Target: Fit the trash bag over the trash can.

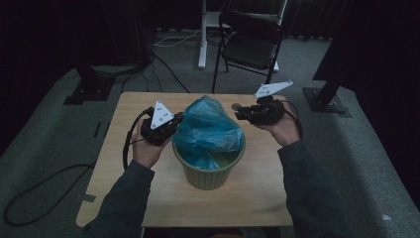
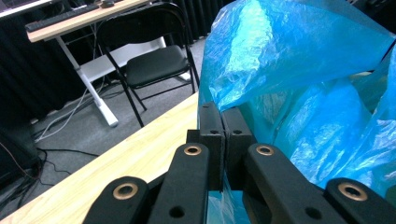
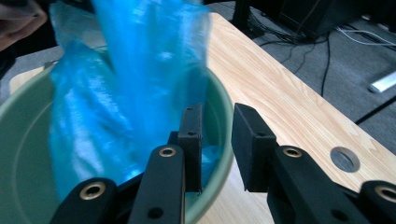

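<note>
A dim lab or studio set up for recording: black curtains (image 1: 59, 29) close it in, stand bases (image 1: 327, 99) flank a small wooden table (image 1: 257, 193) on grey carpet (image 1: 44, 134), cables (image 1: 163, 69) trail across the floor (one black folding chair (image 1: 250, 42) behind), beside a white-legged desk (image 2: 79, 21) bearing a keyboard (image 2: 58, 18)

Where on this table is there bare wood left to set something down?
The table is bare along its near edge in front of the green bin, and on both side strips outside the forearms. The middle is crowded: bin, blue bag, left tongs and right tongs.
</note>
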